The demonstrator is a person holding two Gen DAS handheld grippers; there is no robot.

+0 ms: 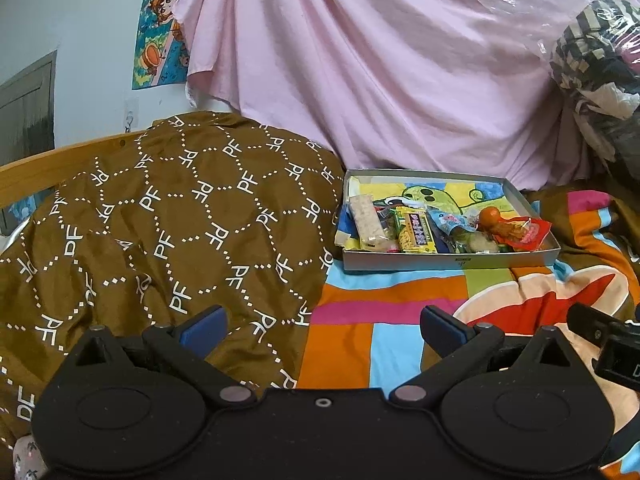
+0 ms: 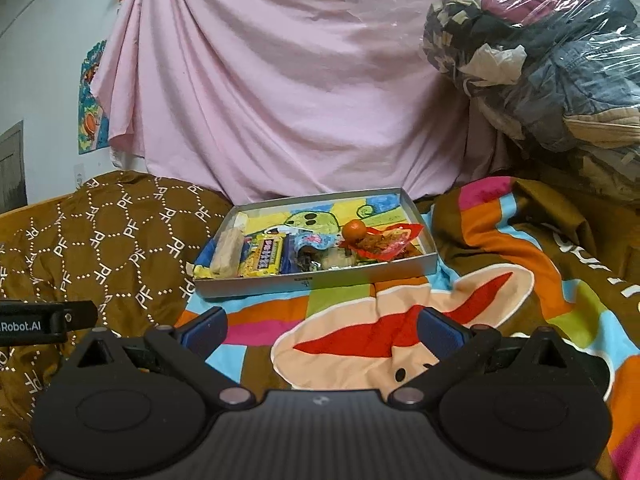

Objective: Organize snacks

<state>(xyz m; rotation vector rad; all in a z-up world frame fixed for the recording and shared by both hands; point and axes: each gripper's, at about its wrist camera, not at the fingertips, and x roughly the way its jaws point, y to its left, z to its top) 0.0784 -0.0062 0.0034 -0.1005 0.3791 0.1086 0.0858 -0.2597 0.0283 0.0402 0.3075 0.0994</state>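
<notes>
A shallow grey box (image 1: 448,261) with a cartoon drawing inside lies on the bed, also in the right wrist view (image 2: 312,278). Along its front edge lie several snacks: a pale rice bar (image 1: 368,224) (image 2: 227,254), a yellow packet (image 1: 416,234) (image 2: 266,259), a blue packet (image 1: 450,220) (image 2: 314,240), an orange ball-shaped sweet (image 1: 491,216) (image 2: 354,229) and a red packet (image 1: 528,232) (image 2: 390,242). My left gripper (image 1: 322,326) is open and empty, well short of the box. My right gripper (image 2: 322,326) is open and empty too.
A brown quilt with white PF letters (image 1: 160,216) is heaped to the left of the box. A colourful patchwork blanket (image 2: 400,332) covers the bed. A pink sheet (image 1: 380,60) hangs behind. A plastic-wrapped bundle of clothes (image 2: 552,60) sits at right.
</notes>
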